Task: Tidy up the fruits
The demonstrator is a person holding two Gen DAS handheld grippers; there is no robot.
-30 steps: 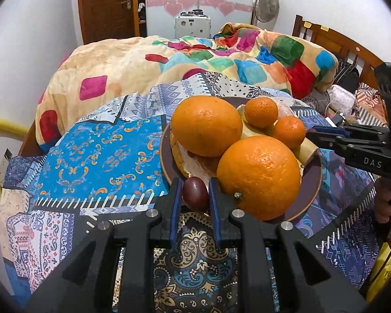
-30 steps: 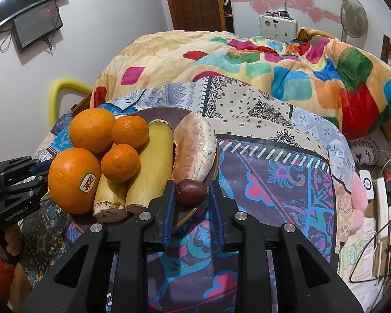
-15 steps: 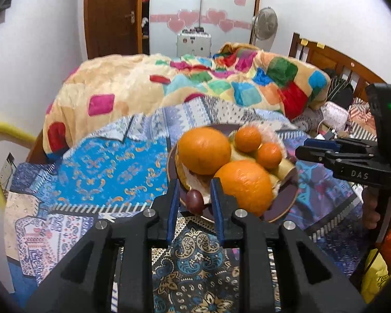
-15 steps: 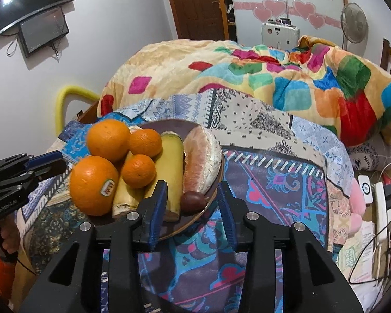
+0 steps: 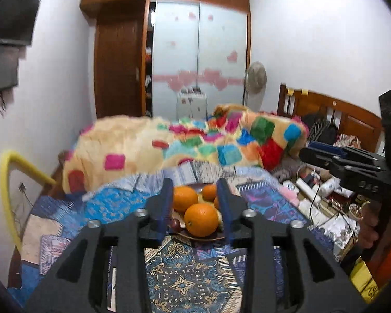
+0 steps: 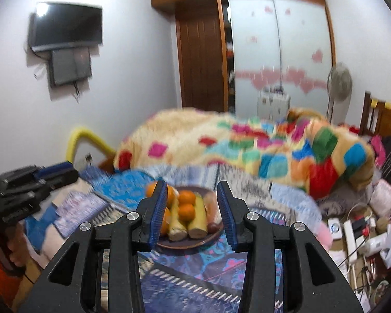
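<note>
Since all fruit sits on the plate [image 5: 195, 236] on the bed, incl. both dark fruits [image 5: 175, 224] at its rim, sorting looks done. Left tool [image 5: 195, 210] just opened further, right tool [image 6: 192, 212] parted too; both empty.

Glossy plate [image 5: 195, 235], fuzzy blanket [image 5: 133, 140]

Left wrist view: faces across bed toward wardrobe [image 5: 199, 60], fruit plate [image 5: 195, 235] low centre, not close. Right wrist view: same heading, from the plate's other side. Shared: plate, quilt [image 6: 247, 146], wardrobe; each sees the other gripper at a frame edge.
</note>
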